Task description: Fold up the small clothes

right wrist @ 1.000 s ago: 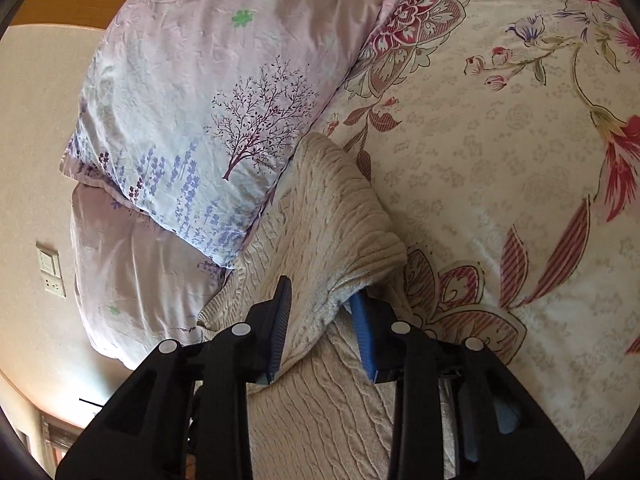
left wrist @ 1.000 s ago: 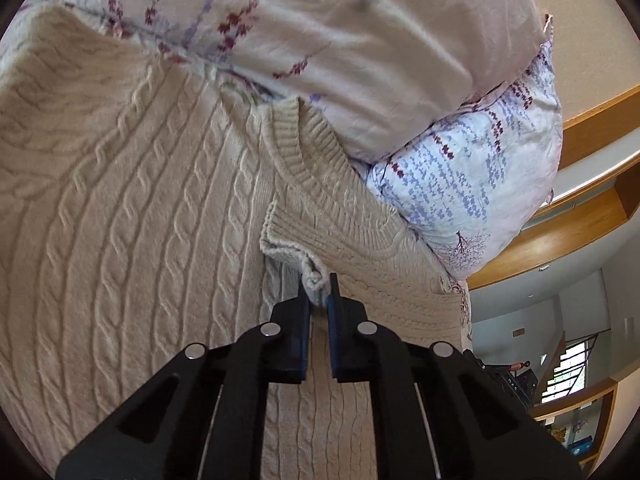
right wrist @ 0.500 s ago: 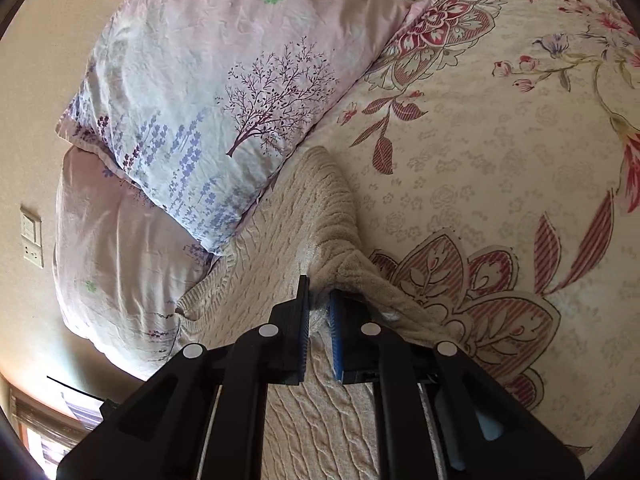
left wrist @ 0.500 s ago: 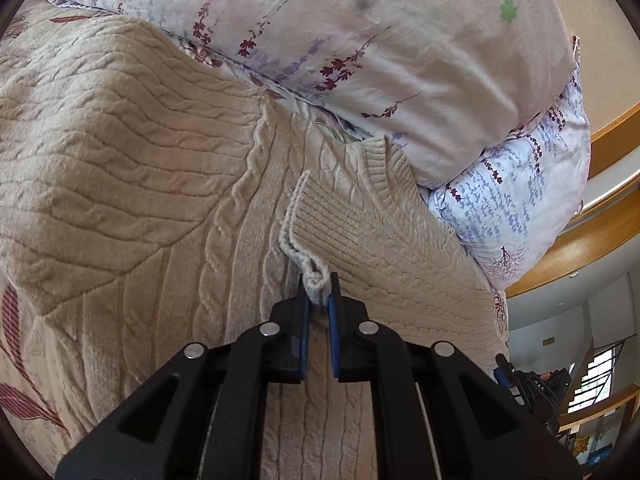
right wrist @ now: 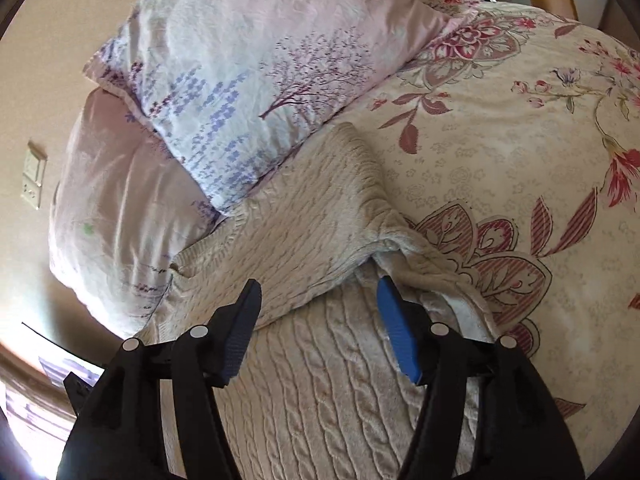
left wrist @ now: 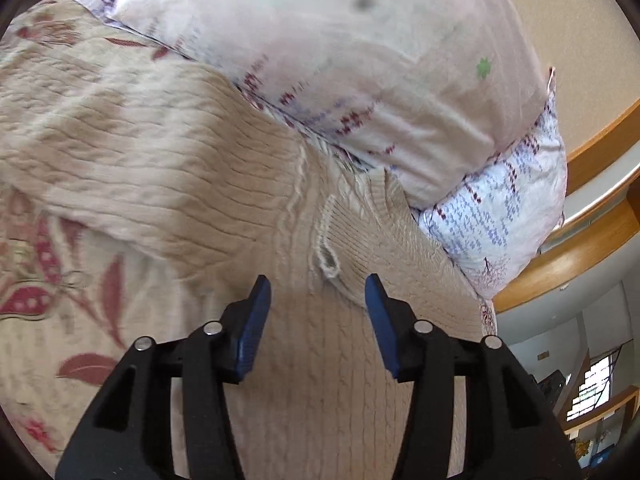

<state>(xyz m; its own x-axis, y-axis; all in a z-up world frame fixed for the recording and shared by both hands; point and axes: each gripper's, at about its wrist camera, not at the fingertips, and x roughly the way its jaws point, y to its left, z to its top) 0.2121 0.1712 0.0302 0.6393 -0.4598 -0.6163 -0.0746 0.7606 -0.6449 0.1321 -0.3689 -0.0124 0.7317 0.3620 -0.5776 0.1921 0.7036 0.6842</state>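
Both the left gripper [left wrist: 318, 294] and right gripper [right wrist: 318, 300] have just opened, empty; the cream cable-knit sweater [left wrist: 320, 380] lies released, so this fold seems laid.

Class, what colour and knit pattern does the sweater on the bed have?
Cream sweater, cable-knit; clearest in the right wrist view.
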